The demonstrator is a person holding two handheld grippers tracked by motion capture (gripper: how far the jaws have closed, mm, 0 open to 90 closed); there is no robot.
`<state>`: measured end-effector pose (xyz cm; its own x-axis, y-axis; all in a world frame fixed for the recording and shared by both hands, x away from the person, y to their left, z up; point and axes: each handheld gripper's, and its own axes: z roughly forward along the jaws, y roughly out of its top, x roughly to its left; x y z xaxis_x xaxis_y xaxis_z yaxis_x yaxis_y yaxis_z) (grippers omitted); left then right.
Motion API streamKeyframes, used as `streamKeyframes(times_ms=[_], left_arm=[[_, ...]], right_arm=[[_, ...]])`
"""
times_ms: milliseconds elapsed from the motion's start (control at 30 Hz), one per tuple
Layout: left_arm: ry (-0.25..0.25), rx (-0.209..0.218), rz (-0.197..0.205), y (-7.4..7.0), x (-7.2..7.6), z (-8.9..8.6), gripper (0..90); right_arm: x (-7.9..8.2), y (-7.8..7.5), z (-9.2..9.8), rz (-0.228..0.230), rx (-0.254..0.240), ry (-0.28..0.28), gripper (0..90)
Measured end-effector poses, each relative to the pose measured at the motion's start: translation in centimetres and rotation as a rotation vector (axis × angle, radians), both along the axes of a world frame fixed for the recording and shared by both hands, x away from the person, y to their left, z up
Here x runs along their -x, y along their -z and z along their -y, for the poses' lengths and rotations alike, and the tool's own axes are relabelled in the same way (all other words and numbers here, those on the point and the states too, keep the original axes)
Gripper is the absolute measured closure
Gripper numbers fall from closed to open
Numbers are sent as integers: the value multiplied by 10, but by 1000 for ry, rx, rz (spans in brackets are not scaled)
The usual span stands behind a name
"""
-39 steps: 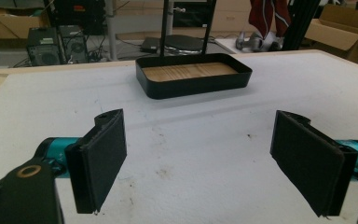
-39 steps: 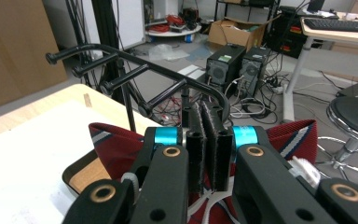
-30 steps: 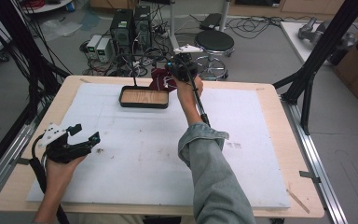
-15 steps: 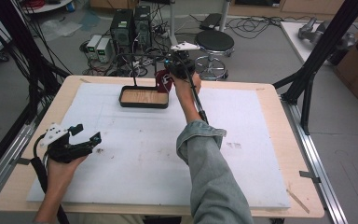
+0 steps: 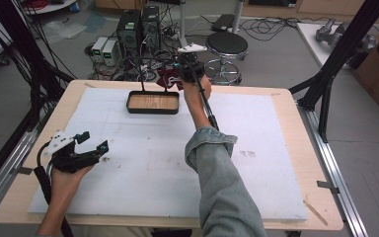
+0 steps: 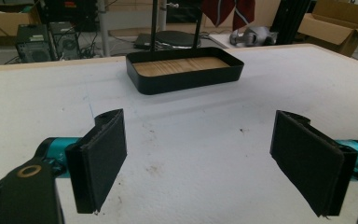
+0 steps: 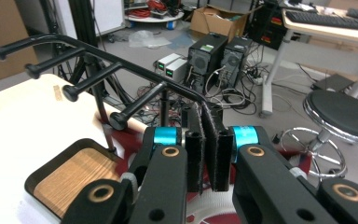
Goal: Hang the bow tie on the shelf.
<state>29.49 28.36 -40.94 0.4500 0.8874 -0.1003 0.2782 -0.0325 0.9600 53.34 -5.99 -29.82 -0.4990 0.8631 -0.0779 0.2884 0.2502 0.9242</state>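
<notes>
- At the worktop's (image 5: 286, 148) near-left corner: left claw (image 5: 92, 142) rests low, jaws wide apart, empty.
- Far centre: black tray (image 5: 153, 102) with wood floor, rack (image 7: 98, 56) of pegs rising behind it.
- Right of tray: right claw (image 7: 209, 154) clamped on dark red cloth (image 5: 167, 79); judged light, limp, best pinched at an edge.

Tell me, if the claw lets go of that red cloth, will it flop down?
Probably yes. The red cloth hangs in loose folds from the right claw, so it looks soft and floppy, not stiff. It seems light, since two thin pads pinch it up. It may slide off the black rack unless draped well over a peg.
</notes>
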Motion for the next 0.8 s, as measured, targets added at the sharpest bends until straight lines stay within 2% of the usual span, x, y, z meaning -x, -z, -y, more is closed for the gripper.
streamKeyframes(times_ms=[133,167,267,400,533,700,733,767,800], left_arm=[[-1,-1,1,0,0,0,187],[1,-5,-1,0,0,0,187],[2,-8,-1,1,-1,0,187],[0,-7,0,1,-1,-1,187],[-1,-8,0,1,-1,0,187],[-2,-3,2,1,-1,1,187],[-3,-2,4,1,-2,1,187],[0,-7,3,1,-2,1,187],[-3,-10,4,1,-2,1,187]], right_arm=[[0,0,0,2,-8,-1,836],[0,0,1,3,-10,1,768],[0,-1,5,-2,-24,13,729],[2,-7,16,-2,-66,31,669],[6,-15,34,10,-99,65,540],[19,-21,68,42,-143,117,389],[19,-21,68,42,-143,117,389],[26,-21,85,44,-166,145,329],[29,-20,94,39,-179,156,306]])
